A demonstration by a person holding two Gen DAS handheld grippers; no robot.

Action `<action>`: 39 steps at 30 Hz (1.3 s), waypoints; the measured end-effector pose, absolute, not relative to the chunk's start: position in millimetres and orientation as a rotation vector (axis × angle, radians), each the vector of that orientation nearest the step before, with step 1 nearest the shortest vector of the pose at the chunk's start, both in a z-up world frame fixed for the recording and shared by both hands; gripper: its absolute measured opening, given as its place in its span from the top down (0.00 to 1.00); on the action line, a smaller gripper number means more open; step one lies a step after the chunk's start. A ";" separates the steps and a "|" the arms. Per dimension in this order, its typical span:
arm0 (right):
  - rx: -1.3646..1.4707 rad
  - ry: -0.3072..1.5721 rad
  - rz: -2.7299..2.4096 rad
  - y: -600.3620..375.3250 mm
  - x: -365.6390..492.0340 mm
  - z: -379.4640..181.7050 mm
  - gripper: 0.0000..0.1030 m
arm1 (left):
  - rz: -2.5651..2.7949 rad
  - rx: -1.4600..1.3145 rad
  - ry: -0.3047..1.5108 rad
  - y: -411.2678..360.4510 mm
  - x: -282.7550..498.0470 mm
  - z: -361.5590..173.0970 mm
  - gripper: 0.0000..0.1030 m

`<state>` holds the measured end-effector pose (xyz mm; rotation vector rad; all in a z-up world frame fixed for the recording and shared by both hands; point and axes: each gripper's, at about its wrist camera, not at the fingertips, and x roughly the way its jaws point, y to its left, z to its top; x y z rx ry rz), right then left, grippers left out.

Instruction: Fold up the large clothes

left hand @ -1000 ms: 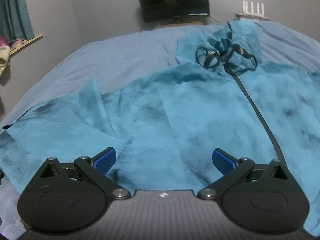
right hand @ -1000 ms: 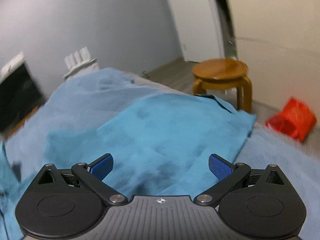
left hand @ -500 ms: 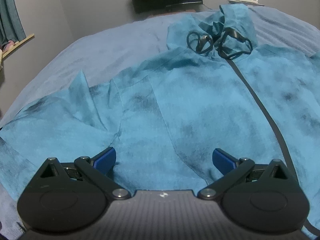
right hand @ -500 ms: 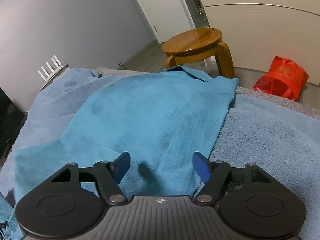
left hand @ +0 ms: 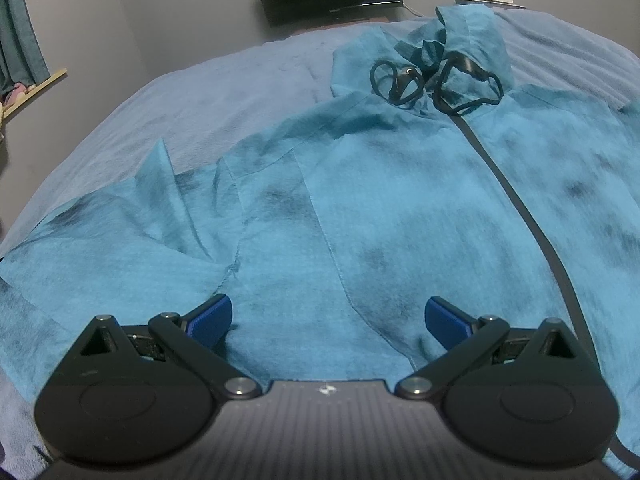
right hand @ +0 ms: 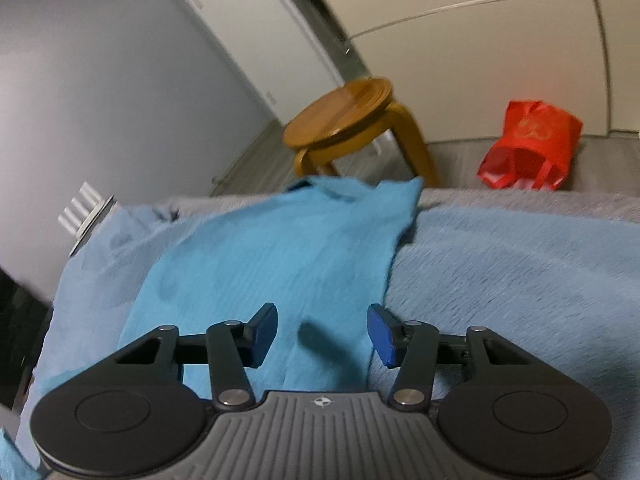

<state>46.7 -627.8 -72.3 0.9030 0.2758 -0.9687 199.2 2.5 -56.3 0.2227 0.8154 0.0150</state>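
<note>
Bed (left hand: pixel 240 92) (blue-grey blanket), stool (right hand: pixel 344 120) beyond

Left black two-finger gripper (left hand: pixel 327 314): blue rubber pads (left hand: pixel 210 317), round-lobed black plastic housings, silver pivot screws, ribbed grey centre plate bearing a small white crosshair mark. Right black gripper (right hand: pixel 322 334) is built identically.

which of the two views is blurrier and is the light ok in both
Right wrist view: clearly blurrier, with motion smear on the blanket, stool and red bag, but brightly lit. Left wrist view: sharper, the jacket seams and zipper read cleanly, though the light is dim and bluish. Both bend straight lines at the edges, fisheye style.
</note>
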 end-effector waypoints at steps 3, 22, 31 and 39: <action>0.923 0.285 -0.969 -632.1 44.5 -73.2 0.43 | 0.014 0.226 0.818 1.5 199.5 -56.6 0.00; 1.197 0.109 -0.856 -649.2 15.4 -105.2 0.31 | -0.002 0.240 0.822 -1.9 200.6 -58.4 0.00; 1.312 0.091 -0.754 -660.6 -10.9 -114.3 0.34 | -0.009 0.246 0.839 -2.7 202.6 -61.3 0.00; 1.196 0.121 -0.693 -672.2 20.4 -115.4 0.33 | -0.025 0.254 0.840 -3.7 204.9 -62.9 0.00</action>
